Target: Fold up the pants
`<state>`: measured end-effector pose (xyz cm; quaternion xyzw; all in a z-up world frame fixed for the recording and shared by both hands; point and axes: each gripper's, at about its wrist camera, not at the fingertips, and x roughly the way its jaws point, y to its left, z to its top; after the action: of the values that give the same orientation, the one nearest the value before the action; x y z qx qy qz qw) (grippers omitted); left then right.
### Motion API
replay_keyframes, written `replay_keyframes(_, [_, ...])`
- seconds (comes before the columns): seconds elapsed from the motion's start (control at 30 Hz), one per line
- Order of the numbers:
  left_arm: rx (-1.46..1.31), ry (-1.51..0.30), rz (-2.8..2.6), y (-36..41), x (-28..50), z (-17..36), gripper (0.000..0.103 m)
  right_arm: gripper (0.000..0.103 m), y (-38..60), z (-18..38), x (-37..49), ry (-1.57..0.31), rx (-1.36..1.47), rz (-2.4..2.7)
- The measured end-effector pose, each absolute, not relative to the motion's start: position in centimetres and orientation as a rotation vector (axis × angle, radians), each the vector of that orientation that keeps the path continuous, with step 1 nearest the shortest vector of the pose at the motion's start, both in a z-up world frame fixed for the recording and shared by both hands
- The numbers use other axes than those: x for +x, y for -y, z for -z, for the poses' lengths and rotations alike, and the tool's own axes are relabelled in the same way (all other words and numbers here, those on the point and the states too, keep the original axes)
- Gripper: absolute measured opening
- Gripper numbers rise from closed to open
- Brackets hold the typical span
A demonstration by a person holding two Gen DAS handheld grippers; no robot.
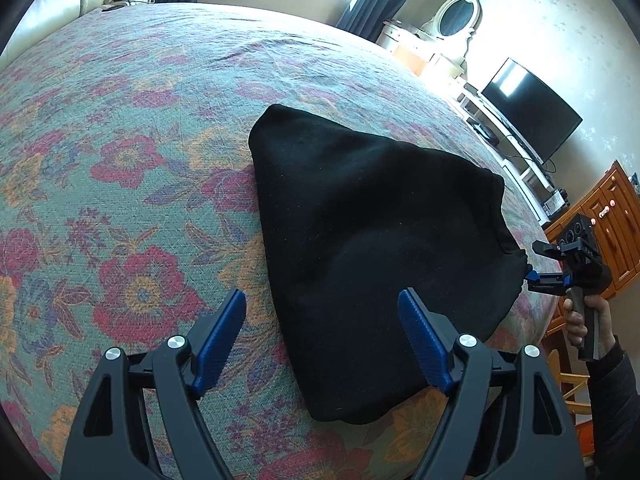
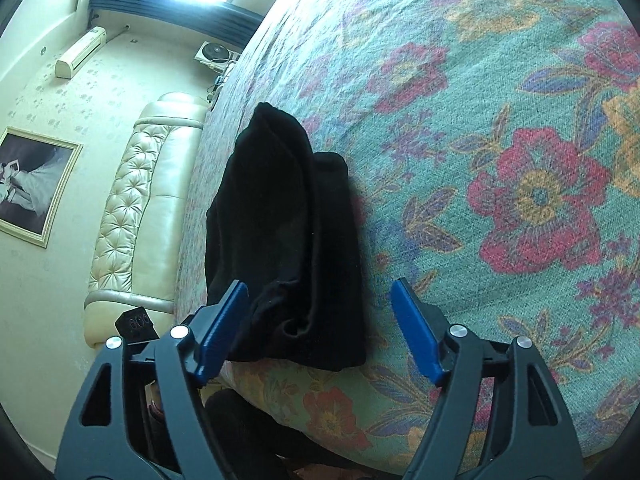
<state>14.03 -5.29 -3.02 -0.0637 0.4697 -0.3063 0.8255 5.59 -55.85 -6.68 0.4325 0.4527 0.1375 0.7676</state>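
The black pants (image 1: 360,248) lie folded in a compact bundle on the floral bedspread (image 1: 120,160). My left gripper (image 1: 322,340) is open above the bundle's near left edge; nothing is between its blue pads. My right gripper (image 2: 318,328) is open and empty at the bundle's near end, where the stacked layers (image 2: 288,240) show edge-on. In the left wrist view the right gripper (image 1: 532,274) sits at the bundle's right corner, held by a hand.
The bed edge runs just right of the pants in the left wrist view. Beyond it stand a TV (image 1: 532,116), a wooden cabinet (image 1: 612,224) and a mirror (image 1: 456,16). A cream tufted headboard (image 2: 136,208) borders the bed.
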Motion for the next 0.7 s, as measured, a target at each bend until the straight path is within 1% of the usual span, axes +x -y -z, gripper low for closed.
replay_keyframes(0.03, [-0.141, -1.005, 0.653, 5.3, 14.2, 3.2, 0.081, 0.074, 56.0, 7.2, 5.7, -0.986, 0.955, -0.302])
replay_keyframes(0.27, [-0.211, -1.062, 0.699, 5.2, 15.7, 4.3, 0.081, 0.074, 56.0, 10.0, 7.2, -0.988, 1.048, -0.352])
replay_keyframes(0.57, [-0.194, -1.081, 0.739, 6.5, 16.7, 5.3, 0.081, 0.075, 55.3, 11.0, 8.9, -0.969, 1.120, -0.468])
replay_keyframes(0.63, [-0.215, -1.082, 0.756, 6.7, 16.8, 5.6, 0.081, 0.076, 55.0, 11.0, 9.3, -0.976, 1.108, -0.478])
replay_keyframes(0.7, [-0.247, -1.089, 0.780, 6.7, 17.0, 5.9, 0.081, 0.080, 54.7, 11.0, 9.7, -0.977, 1.098, -0.492])
